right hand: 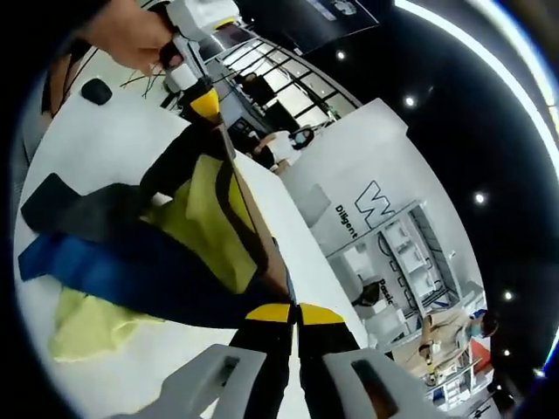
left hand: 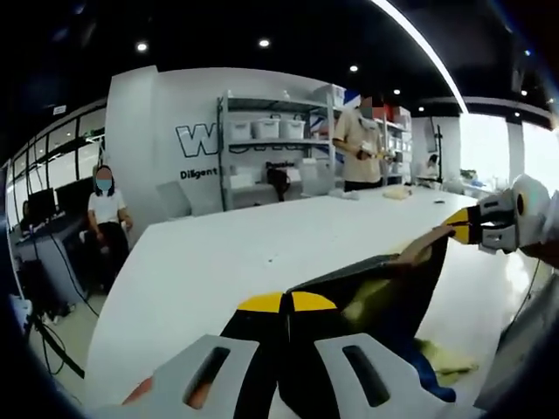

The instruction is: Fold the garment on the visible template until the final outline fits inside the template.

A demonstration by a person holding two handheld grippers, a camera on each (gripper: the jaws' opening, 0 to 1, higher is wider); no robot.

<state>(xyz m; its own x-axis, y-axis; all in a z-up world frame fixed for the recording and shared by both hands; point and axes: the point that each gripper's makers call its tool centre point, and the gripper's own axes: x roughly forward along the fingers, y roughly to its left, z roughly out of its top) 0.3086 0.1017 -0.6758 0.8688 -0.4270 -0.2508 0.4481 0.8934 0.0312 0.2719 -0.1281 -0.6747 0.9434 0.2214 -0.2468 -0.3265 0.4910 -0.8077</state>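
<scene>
Garment [right hand: 188, 236]: black, yellow and blue fabric, lifted off the tabletop and stretched taut between the two grippers; its lower folds hang down and rest on the surface.
Garment axis: in the right gripper view the long axis runs from the near gripper to the far one; the upper hem forms a straight, tight line, with the blue and pale yellow parts trailing to one side.
Tabletop [left hand: 218, 253]: broad, white, plain; the garment sits near one end. A small dark item lies on it beyond the far gripper, too small to identify.
Room: open workspace with dark ceiling, spot lights and a light strip; white wall with large lettering; windows at one side.
Shelving [left hand: 271, 148]: metal rack against the wall holding white bins; contents not discernible.
People: one standing by the shelving, one seated at a desk with monitors.
Left gripper [left hand: 286, 302]: yellow tips pressed together, pinching the garment's hem.
Right gripper [right hand: 293, 312]: yellow tips closed, pinching the opposite end of the hem.
</scene>
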